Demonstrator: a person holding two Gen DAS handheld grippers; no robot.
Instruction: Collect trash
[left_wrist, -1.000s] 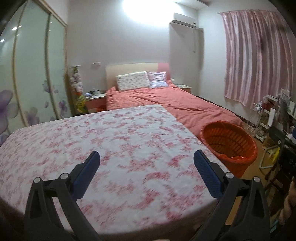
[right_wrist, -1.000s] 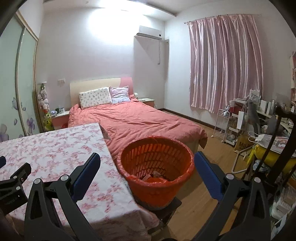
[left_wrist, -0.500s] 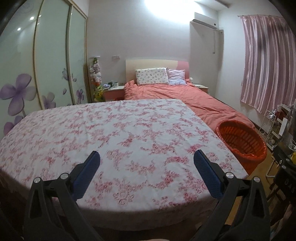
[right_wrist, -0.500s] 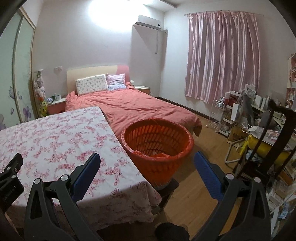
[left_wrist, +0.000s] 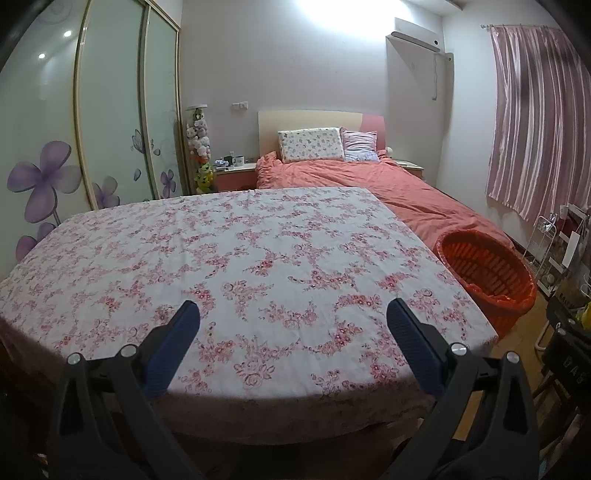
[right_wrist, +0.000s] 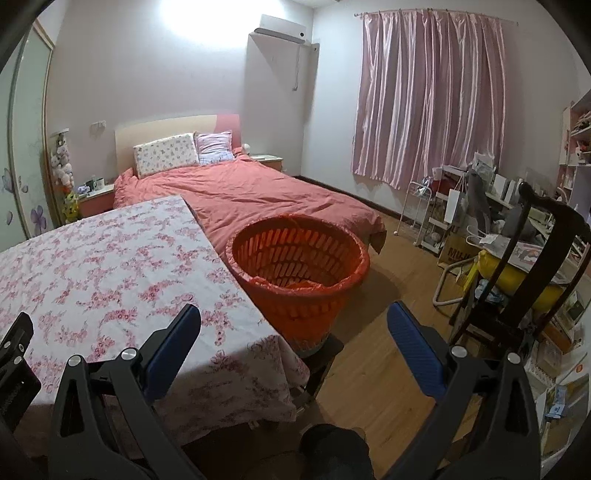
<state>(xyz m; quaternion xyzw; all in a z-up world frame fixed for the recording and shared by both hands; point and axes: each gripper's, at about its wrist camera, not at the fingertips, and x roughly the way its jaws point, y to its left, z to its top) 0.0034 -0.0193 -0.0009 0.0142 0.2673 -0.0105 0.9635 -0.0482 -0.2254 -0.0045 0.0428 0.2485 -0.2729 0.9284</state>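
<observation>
- The left hand-held gripper (left_wrist: 291, 319) hangs above the near edge of the table (left_wrist: 110, 266), its blue-padded fingers (left_wrist: 173, 345) spread wide with nothing between them.
- The right hand-held gripper (right_wrist: 293, 321) is also spread wide and holds nothing; it points past the table's right corner toward the basket (right_wrist: 295, 291).
- The table is covered by a white cloth (left_wrist: 258, 240) with pink flowers, and no loose item shows on the cloth in either view.
- The basket is orange, slatted and lined with an orange bag; it stands just beside the table's right edge, between the table and the bed (right_wrist: 258, 195).
- In the right wrist view something orange lies low inside the basket, but what it is cannot be told.
- The basket sits on a dark low stand (right_wrist: 328, 349) on the wooden floor (right_wrist: 380, 369).
- The bed carries a salmon cover and two pillows (left_wrist: 310, 144) against the headboard.
- A pink curtain (right_wrist: 424, 99) hangs on the wall to the right, and an air conditioner (right_wrist: 282, 30) is mounted high near the corner.
- A wardrobe (left_wrist: 110, 118) with purple flower prints fills the left wall.
- A dark wooden chair (right_wrist: 524, 280) and cluttered shelves (right_wrist: 454, 206) stand at the right of the room.
- Part of the left tool's black frame (right_wrist: 14, 354) shows at the left edge of the right wrist view.
</observation>
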